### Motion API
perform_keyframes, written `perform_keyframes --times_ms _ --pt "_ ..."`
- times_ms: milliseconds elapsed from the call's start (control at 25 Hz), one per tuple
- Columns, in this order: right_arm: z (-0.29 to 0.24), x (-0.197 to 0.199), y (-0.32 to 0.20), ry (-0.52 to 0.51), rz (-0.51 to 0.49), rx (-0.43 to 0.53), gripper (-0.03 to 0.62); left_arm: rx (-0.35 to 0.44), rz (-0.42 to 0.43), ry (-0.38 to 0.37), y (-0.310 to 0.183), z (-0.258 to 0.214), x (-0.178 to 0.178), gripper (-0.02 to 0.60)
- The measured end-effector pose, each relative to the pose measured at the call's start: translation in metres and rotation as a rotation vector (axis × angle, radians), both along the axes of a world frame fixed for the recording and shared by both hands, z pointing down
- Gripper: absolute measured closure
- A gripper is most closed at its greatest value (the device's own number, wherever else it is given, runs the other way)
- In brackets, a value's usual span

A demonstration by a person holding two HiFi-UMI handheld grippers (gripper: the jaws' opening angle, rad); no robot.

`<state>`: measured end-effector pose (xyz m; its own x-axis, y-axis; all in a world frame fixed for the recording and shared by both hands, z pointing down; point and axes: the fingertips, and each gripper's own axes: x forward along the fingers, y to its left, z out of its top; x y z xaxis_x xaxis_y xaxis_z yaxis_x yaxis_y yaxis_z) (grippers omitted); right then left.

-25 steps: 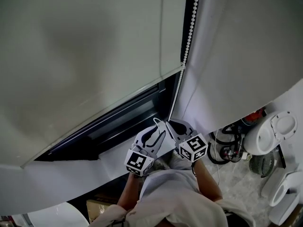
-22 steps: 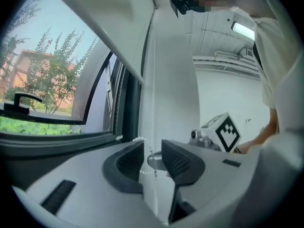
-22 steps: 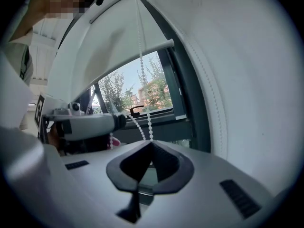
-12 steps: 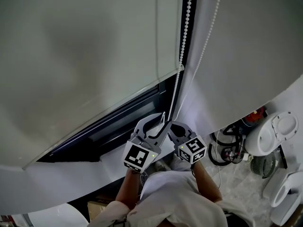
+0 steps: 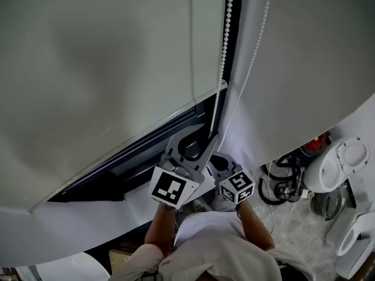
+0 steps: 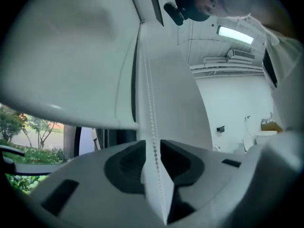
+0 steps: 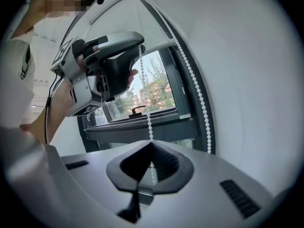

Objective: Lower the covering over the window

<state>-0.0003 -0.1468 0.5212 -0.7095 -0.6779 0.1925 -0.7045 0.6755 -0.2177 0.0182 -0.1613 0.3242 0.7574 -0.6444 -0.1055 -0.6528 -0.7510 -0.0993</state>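
Observation:
A white roller blind (image 5: 105, 69) hangs over a dark-framed window (image 5: 152, 151), its bottom bar (image 5: 135, 136) part way down. The white bead chain (image 5: 223, 45) hangs at the blind's right edge. My left gripper (image 5: 198, 138) is raised around the chain; in the left gripper view the chain (image 6: 153, 148) runs through a clear gap between the jaws, which have just been closing. Just below it, my right gripper (image 5: 215, 157) is shut on the same chain (image 7: 148, 118), which enters its closed tips (image 7: 152, 145). The left gripper (image 7: 137, 56) shows above in that view.
A white wall (image 5: 304, 57) stands right of the window, with the chain's second strand (image 5: 261, 34) along it. On the floor at the right are white fixtures (image 5: 345, 163) and coiled cables (image 5: 281, 183). Trees show outside through the glass (image 7: 152, 87).
My left gripper has risen along the bead chain, away from the right gripper, with the chain still between its jaws. The right gripper has stayed where it was.

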Motion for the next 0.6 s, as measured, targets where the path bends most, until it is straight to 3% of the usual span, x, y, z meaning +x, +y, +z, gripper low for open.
perform_keyframes --times_ms 600 --pt "0.003 -0.001 -0.002 -0.003 -0.010 -0.003 0.597 0.045 0.022 0.070 -0.007 -0.048 0.010 0.560"
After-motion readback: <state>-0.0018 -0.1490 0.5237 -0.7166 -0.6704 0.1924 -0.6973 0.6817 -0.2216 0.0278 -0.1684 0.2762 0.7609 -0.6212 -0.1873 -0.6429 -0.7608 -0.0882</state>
